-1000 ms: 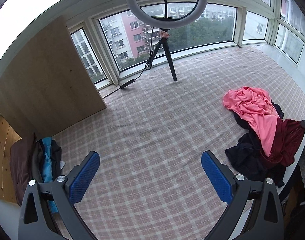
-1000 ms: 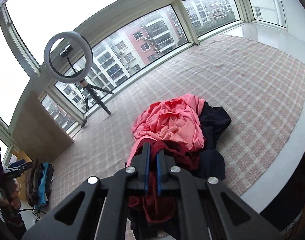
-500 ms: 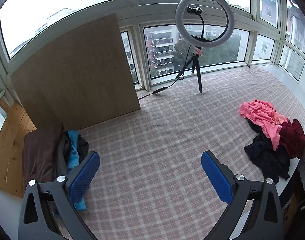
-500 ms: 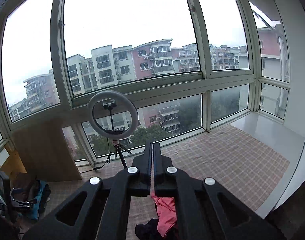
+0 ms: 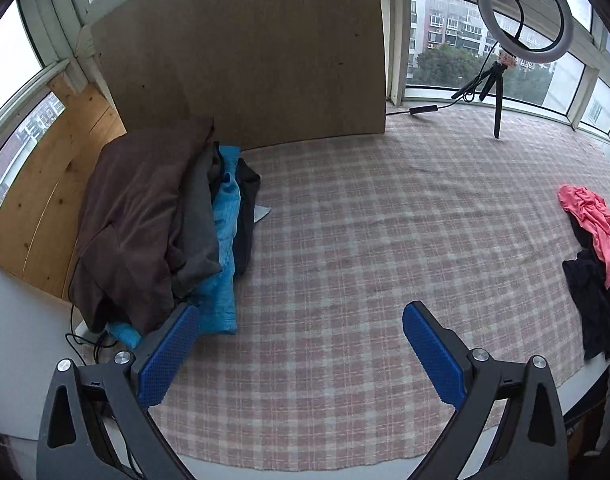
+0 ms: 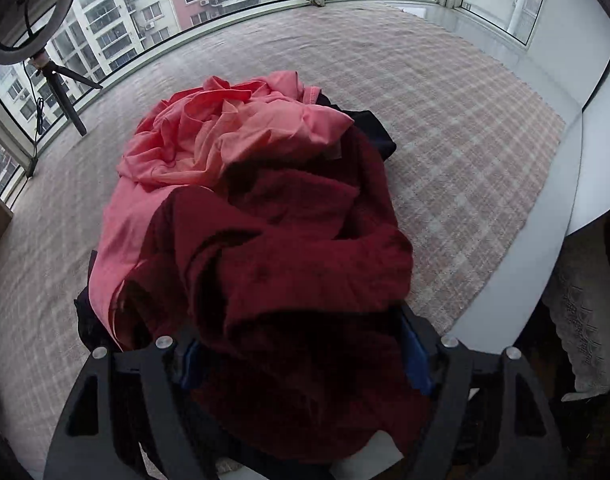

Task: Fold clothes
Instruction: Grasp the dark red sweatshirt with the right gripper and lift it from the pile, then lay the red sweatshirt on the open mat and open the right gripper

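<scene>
1. Half a second before, the right gripper (image 6: 301, 364) looked up at the windows with its jaws pressed together. Now it pointed down at the pile of loose clothes, and its jaws stood wide apart.
2. The dark red garment (image 6: 289, 248) bulged between those jaws and hid most of the blue pads (image 6: 415, 364). The jaws sat on either side of the cloth, but whether they squeezed it could not be told.
3. The left gripper (image 5: 301, 354) had swung toward the left edge of the checked mat (image 5: 365, 240). Its jaws were as wide open as before, and they held nothing.
4. Because of that swing, the folded stack (image 5: 165, 232) looked much bigger and nearer, and the loose pile had slid to the right edge of that view.
5. The loose pile near the right edge of the mat had three pieces to count: one pink garment (image 6: 209, 140) on top, one dark red garment in front, and one black garment (image 5: 589, 300) underneath.
6. The stack at the left edge showed one brown piece, one grey piece, one bright blue piece and one dark piece, leaning side by side.
7. There was one ring light (image 5: 523, 12) on one small tripod at the far edge of the mat, by the windows.
8. One brown board (image 5: 257, 48) stood just behind the stack.
9. Two grippers were seen, one in each view.
</scene>
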`<state>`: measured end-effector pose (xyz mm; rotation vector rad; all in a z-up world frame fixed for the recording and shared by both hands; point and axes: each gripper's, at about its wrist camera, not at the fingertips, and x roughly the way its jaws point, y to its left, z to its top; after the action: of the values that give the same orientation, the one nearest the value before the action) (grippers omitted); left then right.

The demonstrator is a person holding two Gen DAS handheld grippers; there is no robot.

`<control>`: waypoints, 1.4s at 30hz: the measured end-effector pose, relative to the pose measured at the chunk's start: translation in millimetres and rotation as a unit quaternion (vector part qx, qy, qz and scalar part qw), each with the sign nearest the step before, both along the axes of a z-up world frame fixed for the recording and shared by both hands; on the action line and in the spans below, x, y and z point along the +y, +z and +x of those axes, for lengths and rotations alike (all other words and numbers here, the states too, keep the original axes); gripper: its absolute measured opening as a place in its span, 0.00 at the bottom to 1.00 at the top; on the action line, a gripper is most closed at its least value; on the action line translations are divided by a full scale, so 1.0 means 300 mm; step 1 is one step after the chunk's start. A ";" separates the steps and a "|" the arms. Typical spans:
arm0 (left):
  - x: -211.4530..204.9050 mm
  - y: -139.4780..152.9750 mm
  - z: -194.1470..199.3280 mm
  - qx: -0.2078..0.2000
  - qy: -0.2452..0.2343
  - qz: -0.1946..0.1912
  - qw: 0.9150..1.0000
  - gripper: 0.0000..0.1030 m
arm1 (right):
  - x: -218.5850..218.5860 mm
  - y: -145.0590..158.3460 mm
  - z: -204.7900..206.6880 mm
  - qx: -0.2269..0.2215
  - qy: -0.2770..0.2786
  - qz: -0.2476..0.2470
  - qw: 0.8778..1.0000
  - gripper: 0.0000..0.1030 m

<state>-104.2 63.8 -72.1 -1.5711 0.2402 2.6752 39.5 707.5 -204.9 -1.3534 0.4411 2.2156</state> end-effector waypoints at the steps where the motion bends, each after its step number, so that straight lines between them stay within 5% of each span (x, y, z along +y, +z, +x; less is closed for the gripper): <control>1: 0.018 -0.005 0.004 -0.003 -0.008 -0.002 1.000 0.99 | -0.016 0.032 -0.010 0.011 0.016 0.011 1.000 0.21; 2: 0.044 -0.004 0.009 0.000 -0.018 -0.009 1.000 0.99 | -0.023 0.074 -0.012 0.026 0.025 0.009 0.999 0.10; 8: 0.154 0.032 0.030 0.036 -0.069 -0.038 0.996 0.99 | 0.013 0.434 0.055 0.159 -0.005 -0.051 0.986 0.08; 12: 0.136 0.064 0.017 0.046 -0.069 -0.026 0.996 0.99 | -0.041 0.822 0.120 0.279 0.003 -0.005 0.960 0.08; 15: 0.093 0.090 -0.004 0.060 -0.060 -0.020 0.996 0.99 | -0.168 1.067 0.099 0.329 0.052 0.028 0.943 0.08; 20: -0.010 0.157 -0.032 0.079 -0.034 -0.008 0.996 0.99 | -0.525 1.227 -0.120 0.343 0.179 0.035 0.921 0.08; 23: -0.060 0.222 -0.059 0.107 -0.028 -0.041 0.993 0.99 | -0.754 1.249 -0.303 0.340 0.263 0.006 0.903 0.08; 25: -0.093 0.270 -0.095 0.123 -0.028 -0.062 0.990 0.99 | -0.876 1.234 -0.427 0.309 0.303 -0.009 0.902 0.12; 27: -0.130 0.303 -0.144 0.127 -0.030 -0.068 0.989 0.99 | -0.964 1.143 -0.557 0.240 0.333 -0.044 0.911 0.43; 28: -0.146 0.310 -0.170 0.125 -0.031 -0.070 0.989 0.99 | -1.007 1.049 -0.614 0.188 0.355 -0.058 0.914 0.85; 29: -0.162 0.318 -0.196 0.123 -0.033 -0.071 0.989 0.99 | -1.042 0.930 -0.649 0.144 0.369 -0.062 0.916 0.92; 33: -0.196 0.230 -0.311 0.093 -0.030 -0.070 0.993 0.99 | -1.126 0.462 -0.767 0.004 0.382 -0.095 0.919 0.92; 36: -0.181 0.100 -0.410 0.052 -0.035 -0.089 0.994 0.99 | -1.109 0.256 -0.854 0.009 0.355 -0.161 0.921 0.92; 42: -0.085 -0.149 -0.553 -0.032 -0.064 -0.064 0.995 0.99 | -1.189 0.003 -1.017 -0.030 0.341 -0.141 0.929 0.92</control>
<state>-270.1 38.5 -116.9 -1.6129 0.5006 2.5542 -265.4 350.8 -204.0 -1.9519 0.2968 2.7197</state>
